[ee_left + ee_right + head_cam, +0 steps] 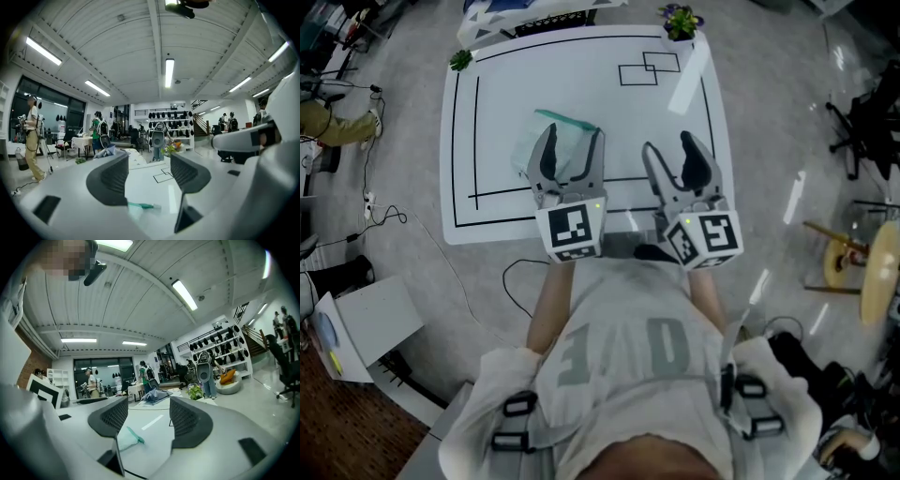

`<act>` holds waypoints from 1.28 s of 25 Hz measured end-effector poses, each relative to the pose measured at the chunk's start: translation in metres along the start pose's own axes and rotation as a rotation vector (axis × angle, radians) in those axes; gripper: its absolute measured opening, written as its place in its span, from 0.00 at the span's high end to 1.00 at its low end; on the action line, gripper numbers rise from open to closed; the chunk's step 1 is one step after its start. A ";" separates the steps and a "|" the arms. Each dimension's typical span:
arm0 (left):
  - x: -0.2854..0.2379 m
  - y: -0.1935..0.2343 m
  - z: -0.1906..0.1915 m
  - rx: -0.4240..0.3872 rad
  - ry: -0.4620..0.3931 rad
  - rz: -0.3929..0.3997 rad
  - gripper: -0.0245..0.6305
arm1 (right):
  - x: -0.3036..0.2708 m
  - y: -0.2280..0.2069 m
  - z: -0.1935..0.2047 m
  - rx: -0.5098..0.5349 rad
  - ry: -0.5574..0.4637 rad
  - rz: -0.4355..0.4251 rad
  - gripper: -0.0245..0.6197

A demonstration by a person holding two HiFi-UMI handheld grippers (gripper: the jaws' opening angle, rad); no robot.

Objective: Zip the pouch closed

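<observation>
A clear pouch (567,139) with a green zip strip along its far edge lies flat on the white table (497,202). My left gripper (573,141) hangs over it, jaws wide apart and holding nothing. In the left gripper view the green zip strip (140,205) shows low between the open jaws of the left gripper (149,173). My right gripper (668,150) is open and empty just right of the pouch. In the right gripper view the pouch (125,438) lies low and left of the right gripper (149,420).
Black lines and two small rectangles (649,67) are marked on the table. A small potted plant (680,19) stands at the far right corner, a green item (461,60) at the far left corner. Cables (384,217), a white box (366,323) and a chair (867,122) stand on the floor.
</observation>
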State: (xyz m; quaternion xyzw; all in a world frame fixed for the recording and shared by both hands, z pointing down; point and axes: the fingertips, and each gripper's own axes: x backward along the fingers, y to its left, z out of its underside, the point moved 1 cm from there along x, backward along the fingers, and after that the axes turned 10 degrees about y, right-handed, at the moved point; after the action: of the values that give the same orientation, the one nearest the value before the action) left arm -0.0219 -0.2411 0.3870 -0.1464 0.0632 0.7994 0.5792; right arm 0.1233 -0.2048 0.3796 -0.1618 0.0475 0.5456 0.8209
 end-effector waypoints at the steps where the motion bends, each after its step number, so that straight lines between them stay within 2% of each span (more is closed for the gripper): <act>1: -0.008 -0.007 0.010 0.010 0.028 0.013 0.57 | 0.002 -0.002 0.000 -0.001 0.000 0.003 0.57; 3: -0.028 -0.021 0.036 0.070 0.101 0.051 0.57 | 0.006 -0.008 0.000 0.001 0.002 0.008 0.57; 5: -0.047 -0.034 0.066 0.168 0.190 0.083 0.57 | 0.009 -0.015 -0.001 0.005 0.007 0.012 0.57; 7: -0.062 -0.043 0.093 0.208 0.267 0.084 0.57 | 0.012 -0.024 -0.002 0.009 0.013 0.018 0.57; 9: -0.074 -0.046 0.112 0.200 0.326 0.058 0.57 | 0.014 -0.033 -0.002 0.012 0.021 0.025 0.57; 15: -0.108 -0.040 0.158 0.211 0.478 -0.099 0.57 | 0.019 -0.060 -0.002 0.022 0.038 0.040 0.57; 21: -0.124 -0.041 0.177 0.241 0.556 -0.149 0.57 | 0.016 -0.076 0.002 0.022 0.065 0.019 0.57; 26: -0.128 -0.042 0.182 0.184 0.612 -0.198 0.59 | 0.014 -0.085 0.006 0.009 0.079 0.004 0.57; 27: -0.129 -0.041 0.184 0.169 0.628 -0.206 0.65 | 0.014 -0.086 0.007 0.008 0.079 0.002 0.57; 30: -0.128 -0.035 0.187 0.159 0.649 -0.238 0.71 | 0.012 -0.087 0.009 -0.002 0.082 -0.009 0.57; 31: -0.127 -0.031 0.187 0.160 0.656 -0.258 0.85 | 0.012 -0.087 0.009 -0.006 0.084 -0.014 0.57; 32: -0.126 -0.028 0.188 0.163 0.664 -0.274 0.92 | 0.011 -0.087 0.010 -0.010 0.086 -0.018 0.57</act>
State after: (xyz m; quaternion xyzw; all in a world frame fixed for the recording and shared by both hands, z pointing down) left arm 0.0102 -0.2959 0.6058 -0.3582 0.2911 0.6157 0.6387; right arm 0.2061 -0.2223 0.4049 -0.1895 0.0786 0.5310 0.8222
